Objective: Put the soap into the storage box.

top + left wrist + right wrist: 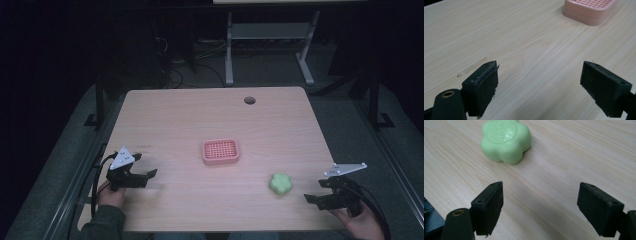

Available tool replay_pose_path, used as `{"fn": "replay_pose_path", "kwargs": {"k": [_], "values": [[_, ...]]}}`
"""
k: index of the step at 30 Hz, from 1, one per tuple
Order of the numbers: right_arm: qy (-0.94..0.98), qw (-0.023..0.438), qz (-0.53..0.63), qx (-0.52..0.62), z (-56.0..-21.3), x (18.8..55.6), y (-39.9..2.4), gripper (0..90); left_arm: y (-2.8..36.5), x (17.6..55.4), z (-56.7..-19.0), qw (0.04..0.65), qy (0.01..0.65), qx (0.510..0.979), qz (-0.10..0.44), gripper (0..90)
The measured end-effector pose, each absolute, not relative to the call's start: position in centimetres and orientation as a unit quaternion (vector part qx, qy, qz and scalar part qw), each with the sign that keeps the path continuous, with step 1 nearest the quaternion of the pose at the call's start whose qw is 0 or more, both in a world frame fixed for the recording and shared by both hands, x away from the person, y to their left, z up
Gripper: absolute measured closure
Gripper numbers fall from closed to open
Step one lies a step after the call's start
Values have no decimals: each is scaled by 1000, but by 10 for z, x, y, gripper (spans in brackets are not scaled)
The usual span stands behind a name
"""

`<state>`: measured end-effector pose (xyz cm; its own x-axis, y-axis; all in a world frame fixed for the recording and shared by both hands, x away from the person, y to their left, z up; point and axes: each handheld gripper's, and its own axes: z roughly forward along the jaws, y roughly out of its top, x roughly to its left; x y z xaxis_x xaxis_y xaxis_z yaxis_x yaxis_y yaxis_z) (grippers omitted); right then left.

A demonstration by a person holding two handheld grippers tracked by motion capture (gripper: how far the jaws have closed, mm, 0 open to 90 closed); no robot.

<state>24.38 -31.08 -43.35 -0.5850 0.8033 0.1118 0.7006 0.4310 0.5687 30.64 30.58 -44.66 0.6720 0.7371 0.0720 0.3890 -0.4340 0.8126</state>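
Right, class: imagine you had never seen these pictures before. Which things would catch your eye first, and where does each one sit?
The green flower-shaped soap stands out first, lying on the pale wooden table toward its near right, just ahead of the open right gripper. Next comes the pink slotted soap dish near the table's middle, standing empty. The left gripper waits open at the near left, apart from both.

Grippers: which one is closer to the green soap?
The right gripper. The flower-shaped green soap lies just ahead of its open jaws, while the left gripper faces the pink soap dish.
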Motion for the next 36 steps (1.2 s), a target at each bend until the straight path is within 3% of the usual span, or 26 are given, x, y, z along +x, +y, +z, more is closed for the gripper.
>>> {"fn": "replay_pose_path", "kwargs": {"k": [36], "values": [[883,80,249,390,-414,265,-253,190,303,301,-444,414,336,818,215,144]]}}
